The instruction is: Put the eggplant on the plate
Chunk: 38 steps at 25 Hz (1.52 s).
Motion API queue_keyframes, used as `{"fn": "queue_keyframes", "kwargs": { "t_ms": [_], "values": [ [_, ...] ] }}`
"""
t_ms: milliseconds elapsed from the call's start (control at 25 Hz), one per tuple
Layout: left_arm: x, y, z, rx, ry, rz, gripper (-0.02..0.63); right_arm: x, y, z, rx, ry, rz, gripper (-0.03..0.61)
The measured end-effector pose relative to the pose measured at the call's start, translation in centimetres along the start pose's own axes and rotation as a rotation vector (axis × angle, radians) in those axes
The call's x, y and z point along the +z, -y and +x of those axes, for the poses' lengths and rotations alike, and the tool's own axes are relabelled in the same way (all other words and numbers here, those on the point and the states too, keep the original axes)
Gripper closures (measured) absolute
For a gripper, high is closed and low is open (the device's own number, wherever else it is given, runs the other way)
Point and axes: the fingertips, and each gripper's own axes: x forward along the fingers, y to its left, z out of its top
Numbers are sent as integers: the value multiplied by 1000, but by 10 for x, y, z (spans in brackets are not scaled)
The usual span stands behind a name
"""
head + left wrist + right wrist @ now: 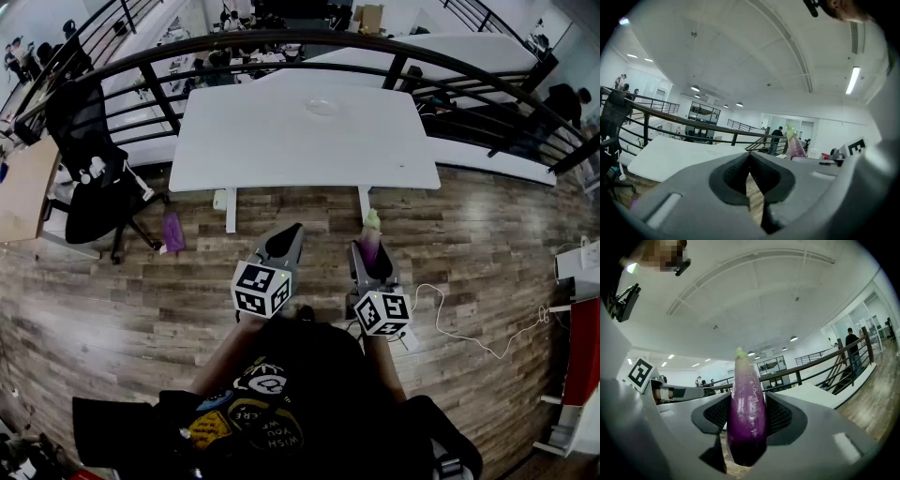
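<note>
Two grippers side by side at lower centre of the head view, above a wood-plank floor point(487, 234) and short of the white table point(281, 150).

At left of centre, left gripper point(284, 242): jaws brought together at the tips, nothing between them. Same reading in the left gripper view: left gripper point(750, 158) with dark pads meeting, only a sliver of floor visible below the tips. At its rear, marker cube point(261, 288), close to the person's black printed shirt point(281, 403).

At right of centre, right gripper point(373, 258): closed on the eggplant point(371, 246), jaws spread to the eggplant's width. In the right gripper view, ribbed pads point(780, 416) pressing both flanks of the eggplant point(746, 423). Glossy purple body, paler toward a green cap, cap end past the jaw tips and pointing toward the table. Held in the air, touching neither floor nor table. Visible too right of centre in the left gripper view, as eggplant point(794, 140).

Near the table's far middle, at upper centre of the head view, plate point(322, 107): pale, round, well apart from the eggplant.

At upper left, black office chair point(89, 169), beside the table's left end. On the floor by the chair, small purple item point(173, 232), too small to identify. Behind the table, curving black railing point(281, 39). At lower right, white cable point(469, 333) trailing over the floor.
</note>
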Motion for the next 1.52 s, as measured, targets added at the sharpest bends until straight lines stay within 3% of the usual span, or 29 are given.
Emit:
{"fn": "queue_keyframes", "kwargs": {
  "t_ms": [480, 840, 1200, 1520],
  "values": [
    [-2, 1, 7, -9, -12, -6, 611, -2, 5, 5, 0, -6, 10, 354],
    [-11, 6, 23, 14, -27, -34, 611, -3, 19, 7, 61, -16, 48, 353],
    [-24, 24, 42, 50, -71, -20, 611, -18, 45, 17, 114, -92, 93, 353],
    [-23, -31, 72, 64, -91, -54, 611, -34, 57, 71, 89, -140, 118, 353]
  ]
}}
